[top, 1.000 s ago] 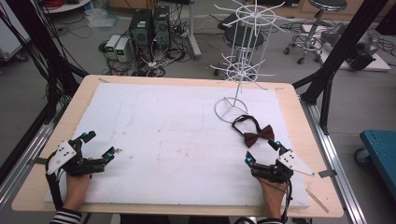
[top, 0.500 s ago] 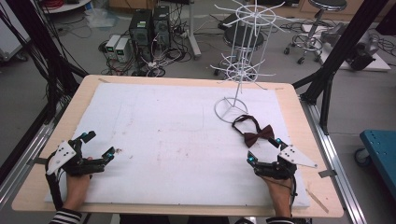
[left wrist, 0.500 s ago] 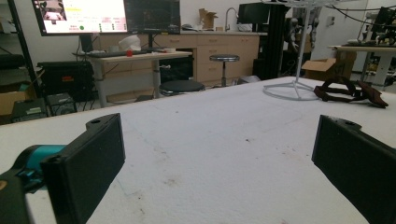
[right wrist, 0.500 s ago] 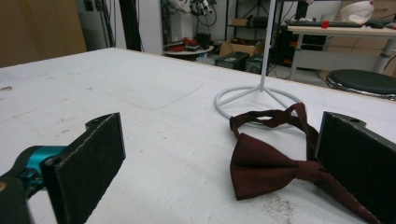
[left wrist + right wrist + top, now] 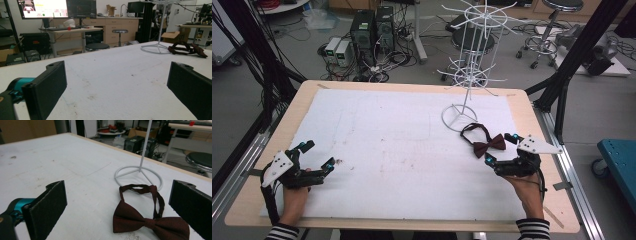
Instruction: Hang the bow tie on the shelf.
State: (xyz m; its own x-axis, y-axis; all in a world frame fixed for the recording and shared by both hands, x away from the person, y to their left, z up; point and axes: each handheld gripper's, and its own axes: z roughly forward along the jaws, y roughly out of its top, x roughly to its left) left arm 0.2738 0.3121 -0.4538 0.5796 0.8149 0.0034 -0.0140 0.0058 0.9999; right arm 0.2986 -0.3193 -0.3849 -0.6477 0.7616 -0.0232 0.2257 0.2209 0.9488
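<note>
My left gripper point(image 5: 316, 155) rests at seven o'clock on the white mat point(image 5: 392, 150), jaws wide apart and empty; the wire stand point(image 5: 473, 65) rises at one o'clock; the bow tie point(image 5: 490, 145) lies flat at three o'clock, its strap perhaps touching the stand's ring base; my right gripper point(image 5: 500, 148) sits just behind it, jaws spread wide, gripping nothing.
</note>
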